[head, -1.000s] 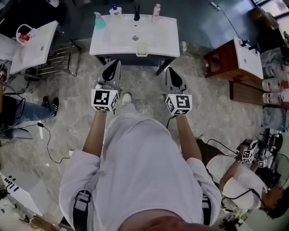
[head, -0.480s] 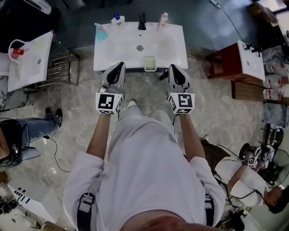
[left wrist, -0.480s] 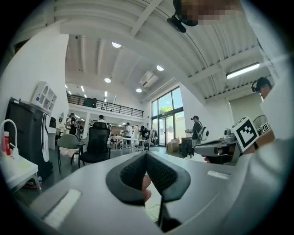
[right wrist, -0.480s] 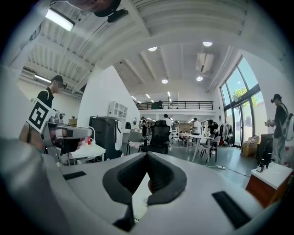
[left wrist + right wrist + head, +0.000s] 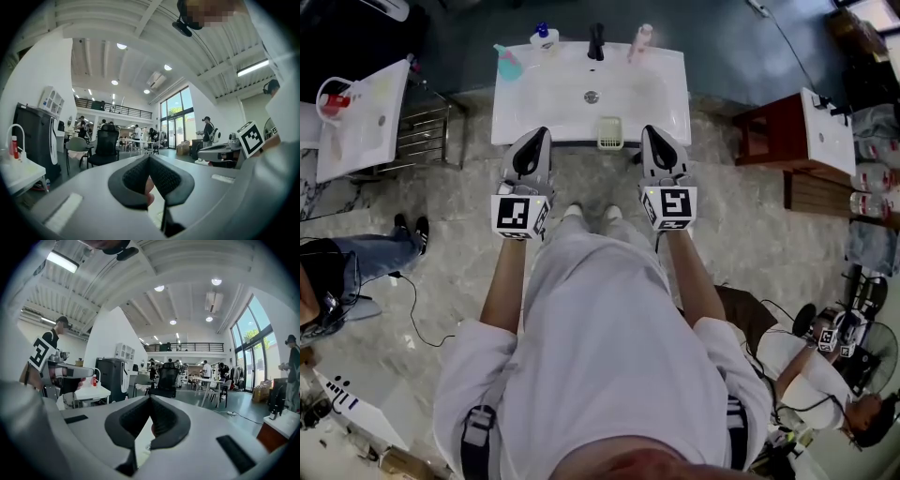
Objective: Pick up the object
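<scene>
A white washbasin stands in front of me in the head view. At its back are a teal bottle, a blue-capped bottle, a black tap and a pink bottle. A small pale basket sits at its front edge. My left gripper and right gripper are held side by side just short of that edge. Both are shut with nothing held. In the gripper views the left gripper and right gripper point across the room with their pads together.
A second white basin and a metal rack stand at the left. A red-brown cabinet with a white top is at the right. One person sits at the left, another at the lower right. Cables lie on the floor.
I have stepped closer to the washbasin, so both grippers now reach its front edge. They stay level with each other and shut.
</scene>
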The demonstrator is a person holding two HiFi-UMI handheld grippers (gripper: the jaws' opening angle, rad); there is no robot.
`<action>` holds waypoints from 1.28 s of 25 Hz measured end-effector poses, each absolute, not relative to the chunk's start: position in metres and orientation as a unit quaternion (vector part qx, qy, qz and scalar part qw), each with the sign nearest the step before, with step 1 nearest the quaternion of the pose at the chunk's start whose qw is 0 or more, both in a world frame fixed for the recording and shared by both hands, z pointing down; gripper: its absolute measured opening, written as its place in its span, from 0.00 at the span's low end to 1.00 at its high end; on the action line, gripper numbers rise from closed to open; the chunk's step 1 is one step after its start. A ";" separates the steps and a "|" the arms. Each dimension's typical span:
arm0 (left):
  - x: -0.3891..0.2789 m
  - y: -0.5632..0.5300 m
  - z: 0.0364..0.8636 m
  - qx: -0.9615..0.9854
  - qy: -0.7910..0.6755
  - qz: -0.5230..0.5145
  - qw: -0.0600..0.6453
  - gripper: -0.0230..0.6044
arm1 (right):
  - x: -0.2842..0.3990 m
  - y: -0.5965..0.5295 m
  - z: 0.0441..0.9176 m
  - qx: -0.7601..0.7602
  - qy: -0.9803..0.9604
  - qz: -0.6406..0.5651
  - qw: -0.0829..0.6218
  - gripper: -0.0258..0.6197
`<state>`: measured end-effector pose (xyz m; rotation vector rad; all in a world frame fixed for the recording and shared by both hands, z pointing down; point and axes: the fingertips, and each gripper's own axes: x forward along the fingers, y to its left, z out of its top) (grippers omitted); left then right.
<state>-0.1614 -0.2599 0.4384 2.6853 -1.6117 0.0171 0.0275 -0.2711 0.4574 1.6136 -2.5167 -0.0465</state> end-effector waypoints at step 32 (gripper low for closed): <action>-0.229 -0.212 0.460 0.751 -0.654 0.080 0.030 0.03 | 0.058 -0.331 0.666 0.526 -0.750 0.402 0.011 0.57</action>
